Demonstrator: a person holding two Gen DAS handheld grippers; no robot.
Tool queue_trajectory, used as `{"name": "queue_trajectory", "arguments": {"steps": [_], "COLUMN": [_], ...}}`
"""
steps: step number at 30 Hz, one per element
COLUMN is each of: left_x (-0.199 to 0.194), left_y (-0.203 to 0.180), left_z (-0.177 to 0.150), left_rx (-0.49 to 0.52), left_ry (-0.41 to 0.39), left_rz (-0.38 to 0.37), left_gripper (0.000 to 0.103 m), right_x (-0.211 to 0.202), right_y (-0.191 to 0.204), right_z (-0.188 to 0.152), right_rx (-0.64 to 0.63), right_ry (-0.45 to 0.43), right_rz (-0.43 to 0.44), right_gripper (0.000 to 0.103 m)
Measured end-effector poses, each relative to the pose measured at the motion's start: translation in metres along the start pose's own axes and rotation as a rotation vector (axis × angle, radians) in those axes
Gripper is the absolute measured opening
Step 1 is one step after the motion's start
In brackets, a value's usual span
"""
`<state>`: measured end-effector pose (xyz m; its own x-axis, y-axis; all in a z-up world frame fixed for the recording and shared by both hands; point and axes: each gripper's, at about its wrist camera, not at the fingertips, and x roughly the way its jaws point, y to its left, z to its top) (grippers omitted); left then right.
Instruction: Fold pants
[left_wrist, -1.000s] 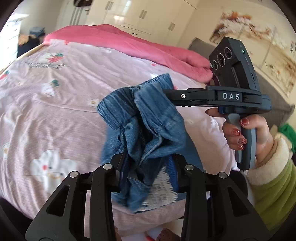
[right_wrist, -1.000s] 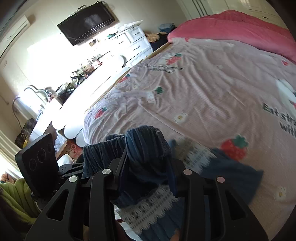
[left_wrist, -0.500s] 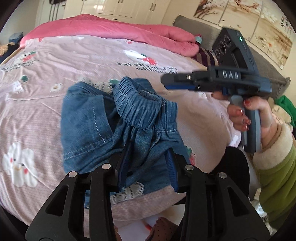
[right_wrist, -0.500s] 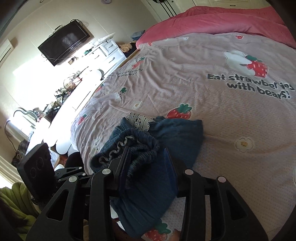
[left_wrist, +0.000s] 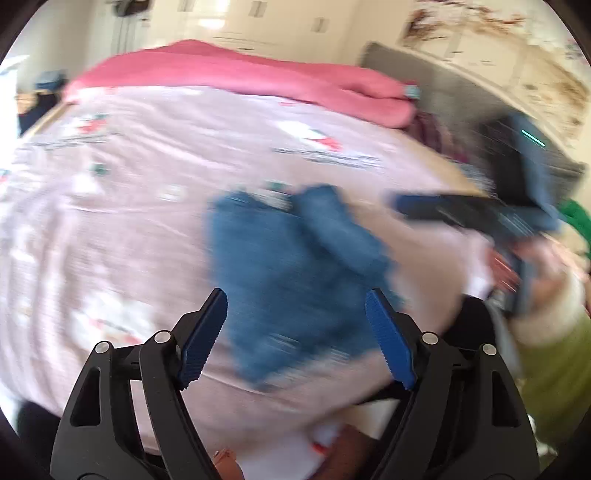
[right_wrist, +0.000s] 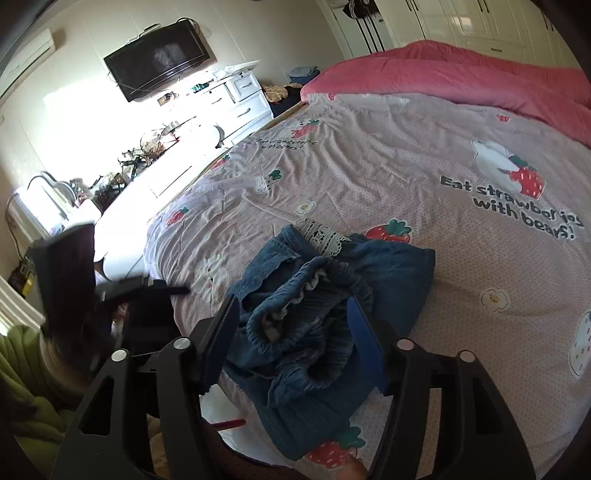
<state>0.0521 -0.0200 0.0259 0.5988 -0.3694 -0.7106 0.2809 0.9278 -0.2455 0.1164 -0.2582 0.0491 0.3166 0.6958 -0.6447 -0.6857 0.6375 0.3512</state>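
the jeans (right_wrist: 325, 317) are lying in a rumpled heap on the bed (right_wrist: 424, 173), close to its near edge, on the pink strawberry sheet. the elastic waistband is bunched up on top and a strip of white lace trim (right_wrist: 323, 238) pokes out at the far side of the pile.

the left claw (left_wrist: 295, 332) is spread wide with nothing in it; its blue pads sit either side of the denim as the camera sees it, but not touching it. that view is badly smeared, so i can't say how high it is above the cloth. the right claw (right_wrist: 295, 328) is also open, its two pads straddling the bunched waistband, close to the cloth but not pinching it as far as i can see.

what worries me is the state of the pile. nothing is laid flat, so if either claw closes where it is now it would likely catch several layers at once, waistband and leg together, and any fold made from that would come out lumpy and crooked. the legs look doubled under each other, so pulling one corner could drag the whole heap instead of spreading it. the pile also sits near the edge of the bed, and a tug toward the person could slide it off onto the floor. the lace could snag on a ridged pad too.
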Motion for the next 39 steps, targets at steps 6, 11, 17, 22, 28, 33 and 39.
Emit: {"name": "queue_trajectory", "arguments": {"steps": [6,11,17,22,28,33,39], "left_x": [0.045,0.071,0.103,0.120,0.121,0.115,0.115], "left_y": [0.031,0.026,0.025,0.024,0.025,0.021,0.027], "left_z": [0.037,0.049,0.055,0.055,0.062,0.064,0.061], "left_rx": [-0.036,-0.017,-0.028,-0.020,0.000,0.028,0.014], "left_ry": [0.088,0.136,0.189,0.222,0.237,0.224,0.225], "left_rz": [0.090,0.067,0.061,0.033,0.023,0.020,-0.004], "left_gripper": [0.076,0.076,0.070,0.070,0.070,0.070,0.070], "right_x": [0.008,0.027,0.054,0.037,0.014,0.051,0.100], "right_y": [0.043,0.063,0.058,0.042,0.090,0.130,0.139], "right_z": [-0.014,-0.015,-0.020,-0.034,-0.046,-0.046,-0.041], "right_rx": [-0.185,-0.335,-0.361,-0.378,-0.584,-0.777,-0.931], "right_ry": [0.019,0.063,0.200,0.202,0.087,0.110,0.190], "right_rz": [-0.093,-0.138,-0.171,-0.245,-0.161,-0.102,-0.114], "right_gripper": [0.068,0.066,0.005,0.006,0.031,0.040,0.040]}}
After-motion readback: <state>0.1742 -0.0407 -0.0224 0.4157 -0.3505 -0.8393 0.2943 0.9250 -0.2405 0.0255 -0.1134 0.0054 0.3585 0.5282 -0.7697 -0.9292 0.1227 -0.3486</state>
